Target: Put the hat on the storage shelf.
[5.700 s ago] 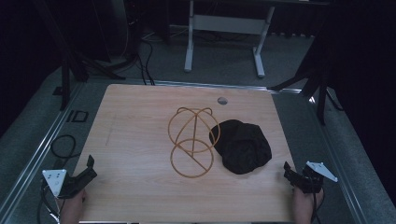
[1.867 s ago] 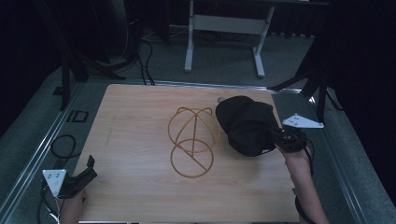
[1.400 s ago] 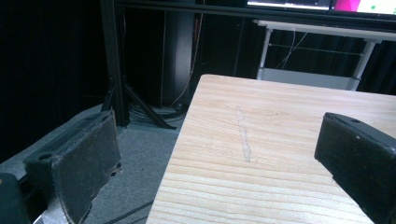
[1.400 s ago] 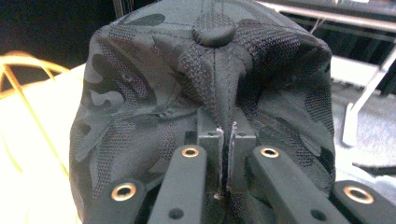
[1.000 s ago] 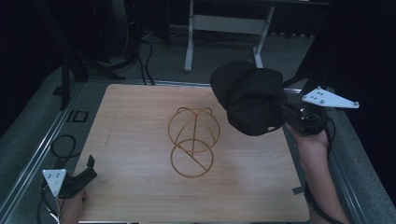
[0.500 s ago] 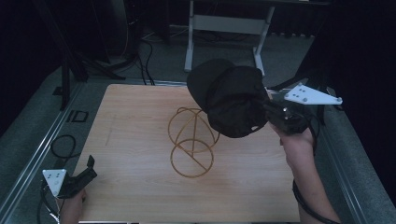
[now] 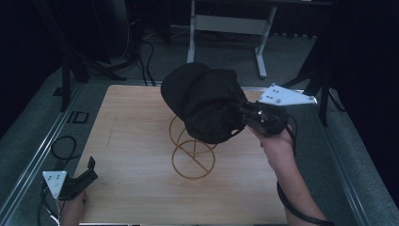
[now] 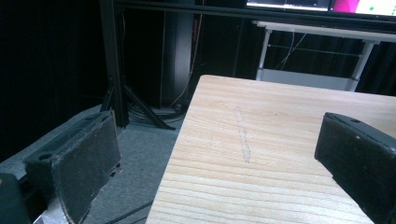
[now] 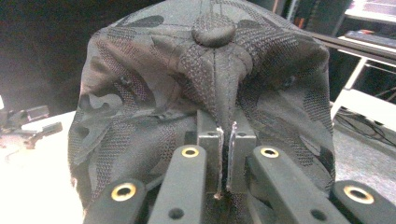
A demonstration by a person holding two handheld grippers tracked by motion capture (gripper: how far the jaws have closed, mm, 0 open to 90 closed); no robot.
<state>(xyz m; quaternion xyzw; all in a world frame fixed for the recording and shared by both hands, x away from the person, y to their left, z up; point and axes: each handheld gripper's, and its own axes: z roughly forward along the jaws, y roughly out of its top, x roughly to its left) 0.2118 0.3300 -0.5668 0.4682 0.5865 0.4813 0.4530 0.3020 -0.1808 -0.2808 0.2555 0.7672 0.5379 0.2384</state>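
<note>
A black cap (image 7: 207,101) hangs in the air over the back of the wooden table (image 7: 136,141), with my right gripper (image 7: 247,115) shut on a pinch of its fabric. In the right gripper view the jaws meet on a fold of the cap (image 9: 210,70) just below its top button. A gold wire stand (image 7: 193,153) sits on the table, its upper loops partly hidden behind the cap. My left gripper (image 7: 87,172) rests at the table's front left corner, jaws wide apart with nothing between them (image 8: 219,154).
A white metal frame (image 7: 226,28) stands on the floor behind the table. Cables (image 7: 63,148) lie on the grey floor to the left. Bare tabletop (image 8: 280,135) stretches ahead of my left gripper.
My right gripper lifted the cap off the table at the right and carried it up and leftward, over the wire stand. The left gripper stayed put.
</note>
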